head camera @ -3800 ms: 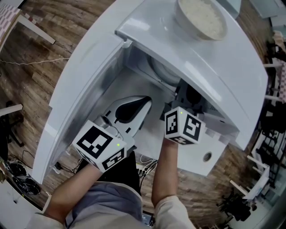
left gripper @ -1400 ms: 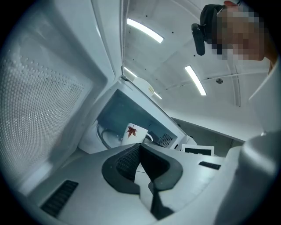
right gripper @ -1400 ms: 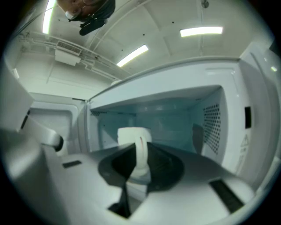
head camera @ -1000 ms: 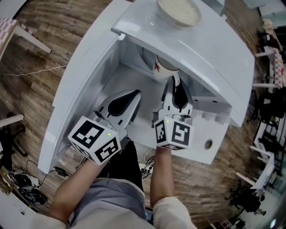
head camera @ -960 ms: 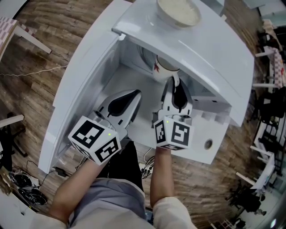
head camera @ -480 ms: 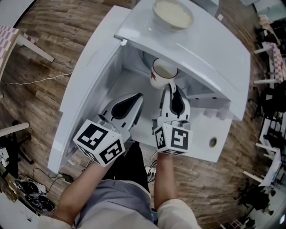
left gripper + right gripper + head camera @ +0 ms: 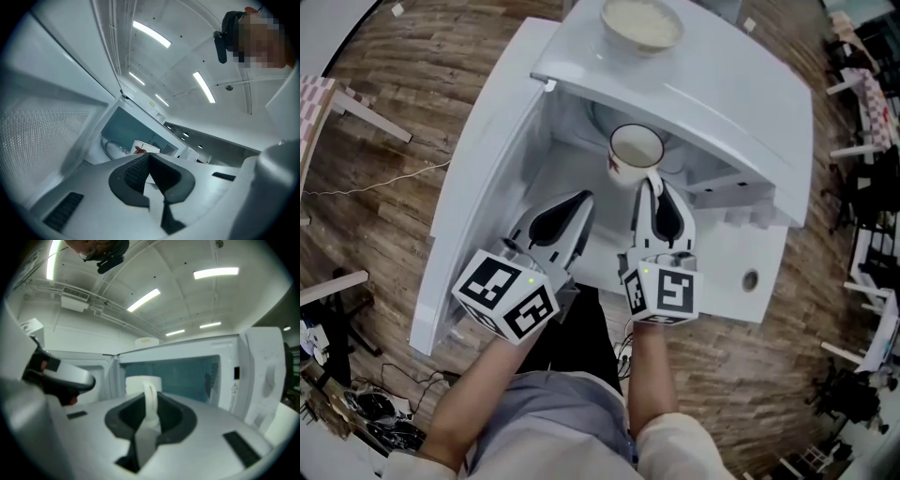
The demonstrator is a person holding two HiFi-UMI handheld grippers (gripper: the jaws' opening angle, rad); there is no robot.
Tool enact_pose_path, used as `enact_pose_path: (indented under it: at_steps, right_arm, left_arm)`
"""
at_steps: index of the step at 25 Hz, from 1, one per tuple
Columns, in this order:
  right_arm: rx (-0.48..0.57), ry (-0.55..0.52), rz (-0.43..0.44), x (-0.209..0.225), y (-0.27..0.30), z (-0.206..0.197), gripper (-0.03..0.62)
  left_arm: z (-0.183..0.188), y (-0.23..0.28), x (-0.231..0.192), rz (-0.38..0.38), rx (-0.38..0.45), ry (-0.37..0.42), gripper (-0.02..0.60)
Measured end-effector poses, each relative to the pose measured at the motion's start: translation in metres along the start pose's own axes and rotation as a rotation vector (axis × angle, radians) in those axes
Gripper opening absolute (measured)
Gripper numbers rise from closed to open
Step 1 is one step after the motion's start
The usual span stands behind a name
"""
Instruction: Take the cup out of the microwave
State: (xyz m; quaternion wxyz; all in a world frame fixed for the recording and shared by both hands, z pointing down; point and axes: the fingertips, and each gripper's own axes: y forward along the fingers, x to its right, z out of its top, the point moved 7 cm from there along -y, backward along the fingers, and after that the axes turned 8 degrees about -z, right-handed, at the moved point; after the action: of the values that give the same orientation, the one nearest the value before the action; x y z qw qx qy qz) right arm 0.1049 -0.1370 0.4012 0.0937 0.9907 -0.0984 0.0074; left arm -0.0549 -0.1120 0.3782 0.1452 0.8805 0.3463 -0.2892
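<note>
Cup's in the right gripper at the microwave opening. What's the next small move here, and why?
Probably pull the right gripper straight back toward the person, held level. Its jaws are clamped on the handle of the cup, which stands upright just at the mouth of the microwave, beside the open door.

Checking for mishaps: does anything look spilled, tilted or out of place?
Nothing stands out. The cup is upright, its handle clamped by the right gripper, and no spill is visible. The bowl sits squarely on top of the microwave.
</note>
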Motion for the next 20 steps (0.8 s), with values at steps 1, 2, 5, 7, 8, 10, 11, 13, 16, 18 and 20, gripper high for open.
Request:
enact_pose_path:
  at_steps: [1,2,5,7,8,10,11,13,16,18,20]
  right_arm:
    - [0.001,0.001,-0.001,0.0,-0.002,0.001,0.072]
    - [0.002,0.002,-0.001,0.001,-0.005,0.002,0.072]
    - [0.012,0.015,0.002,0.001,-0.013,0.006,0.072]
    - [0.018,0.022,0.005,0.0,-0.018,0.009,0.072]
    - [0.02,0.023,0.007,-0.001,-0.02,0.011,0.072]
    - [0.023,0.023,0.009,-0.002,-0.025,0.014,0.072]
    - [0.025,0.023,0.01,-0.003,-0.027,0.015,0.072]
    - [0.028,0.022,0.01,-0.003,-0.033,0.018,0.072]
    - [0.034,0.023,0.009,-0.003,-0.042,0.022,0.072]
    - [0.036,0.025,0.005,-0.002,-0.047,0.025,0.072]
    - [0.039,0.032,0.001,-0.001,-0.053,0.027,0.072]
  left_arm:
    - [0.0,-0.001,0.001,0.0,0.001,0.0,0.008]
    - [0.0,-0.002,0.003,-0.002,0.001,0.0,0.008]
    - [0.0,-0.004,0.009,-0.013,-0.003,0.001,0.008]
    - [0.0,-0.005,0.013,-0.023,-0.007,0.002,0.008]
    - [0.0,-0.005,0.014,-0.027,-0.009,0.003,0.008]
    - [0.001,-0.006,0.017,-0.034,-0.011,0.005,0.008]
    - [0.001,-0.006,0.018,-0.037,-0.011,0.006,0.008]
    - [0.002,-0.007,0.021,-0.039,-0.008,0.004,0.008]
    - [0.005,-0.008,0.025,-0.043,-0.001,0.008,0.008]
    - [0.007,-0.009,0.028,-0.049,-0.002,0.019,0.008]
    - [0.007,-0.01,0.03,-0.055,-0.003,0.022,0.008]
